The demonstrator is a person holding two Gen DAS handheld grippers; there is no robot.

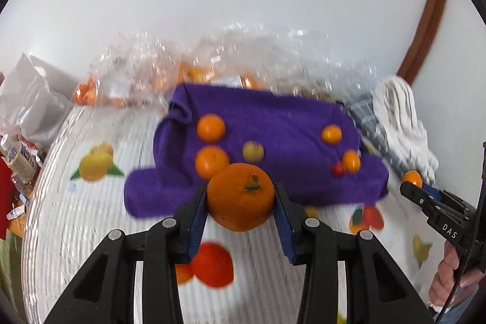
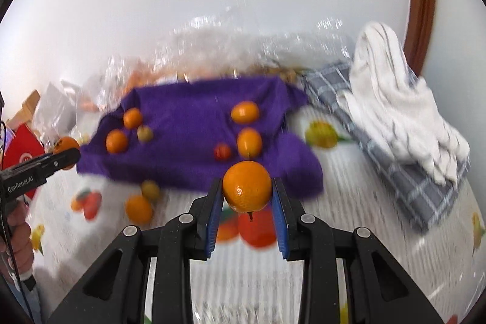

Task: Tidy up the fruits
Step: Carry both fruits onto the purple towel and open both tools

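My left gripper (image 1: 241, 195) is shut on a large orange (image 1: 240, 196) with a green stem, held above the table near the purple cloth's front edge. My right gripper (image 2: 246, 187) is shut on a smaller orange (image 2: 246, 185), also held in the air. A purple cloth (image 1: 273, 123) (image 2: 188, 117) lies on the table. On it sit two oranges (image 1: 211, 128) and a yellow-green fruit (image 1: 253, 151) at the left, and two small oranges (image 1: 331, 134) and a small red fruit (image 1: 337, 169) at the right. An orange (image 2: 138, 209) and a greenish fruit (image 2: 150, 189) lie on the tablecloth in front.
The table has a white cloth printed with fruit (image 1: 94, 161). Clear plastic bags with oranges (image 1: 136, 72) stand behind the purple cloth. A grey checked towel (image 2: 391, 160) and a white cloth (image 2: 391, 99) lie at the right. Bottles and bags (image 1: 21, 160) crowd the left edge.
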